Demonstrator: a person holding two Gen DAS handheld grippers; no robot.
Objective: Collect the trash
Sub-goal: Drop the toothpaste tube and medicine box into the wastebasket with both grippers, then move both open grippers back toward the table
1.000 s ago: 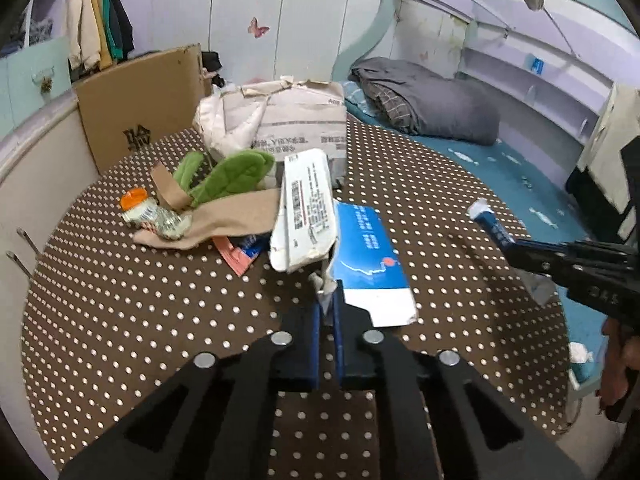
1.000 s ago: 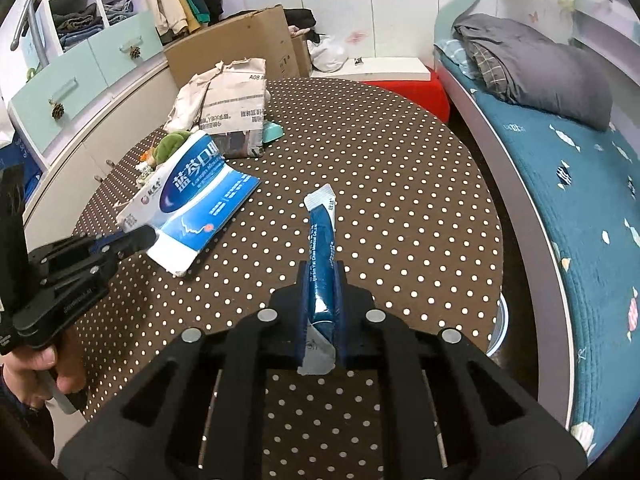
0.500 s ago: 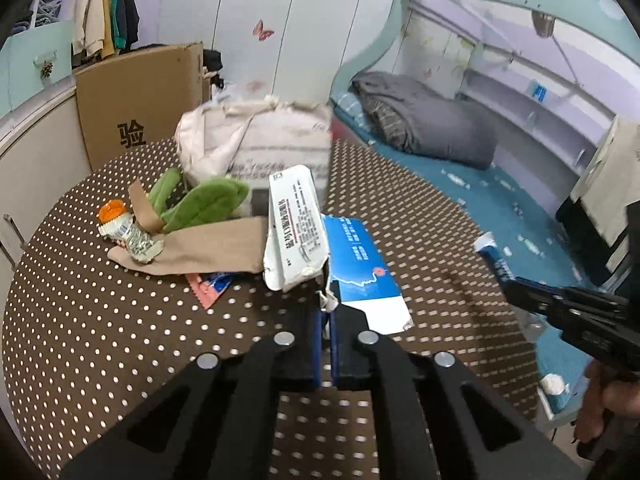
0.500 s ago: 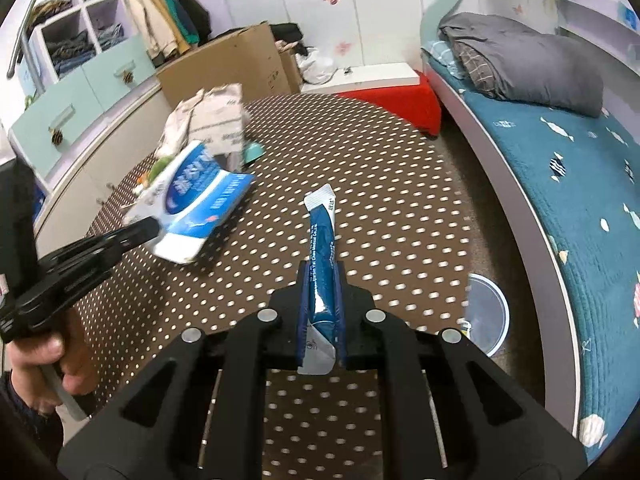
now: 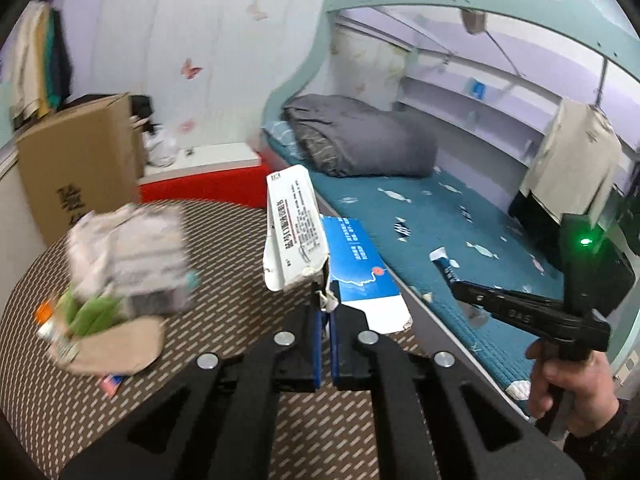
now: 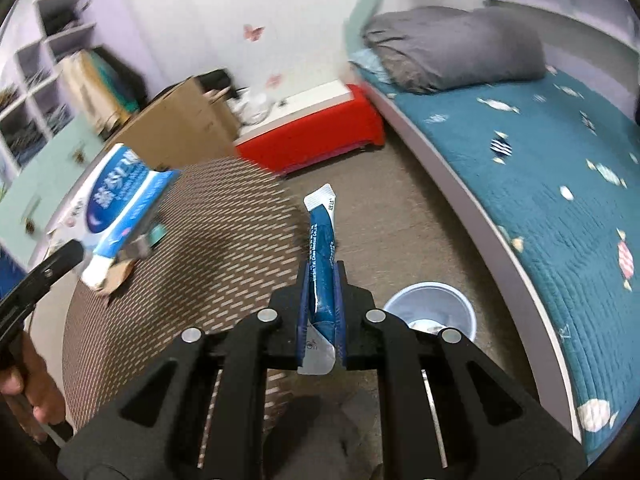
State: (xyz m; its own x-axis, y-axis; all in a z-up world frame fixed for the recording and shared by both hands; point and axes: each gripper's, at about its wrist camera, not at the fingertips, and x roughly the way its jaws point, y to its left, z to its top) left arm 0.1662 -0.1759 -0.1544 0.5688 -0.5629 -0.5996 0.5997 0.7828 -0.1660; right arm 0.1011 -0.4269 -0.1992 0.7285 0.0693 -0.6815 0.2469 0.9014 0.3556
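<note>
My left gripper (image 5: 326,312) is shut on a torn blue and white cardboard box (image 5: 296,236) and holds it above the brown dotted table (image 5: 224,240). The box also shows in the right wrist view (image 6: 116,204). My right gripper (image 6: 322,280) is shut on a blue sachet wrapper (image 6: 322,240), held in the air past the table's edge; it also shows in the left wrist view (image 5: 444,264). A pale round trash bin (image 6: 434,314) stands on the floor just right of and below the right gripper.
A crumpled paper bag (image 5: 128,256), a green pouch (image 5: 90,312), a small bottle (image 5: 52,328) and a brown paper piece (image 5: 120,348) lie on the table's left. A bed (image 6: 540,184), a red box (image 6: 312,132) and a cardboard carton (image 5: 76,176) surround the table.
Both grippers have lifted and swung right, off the table towards the bed side. The floor and the trash bin have come into the right wrist view. Both holds are unchanged.
</note>
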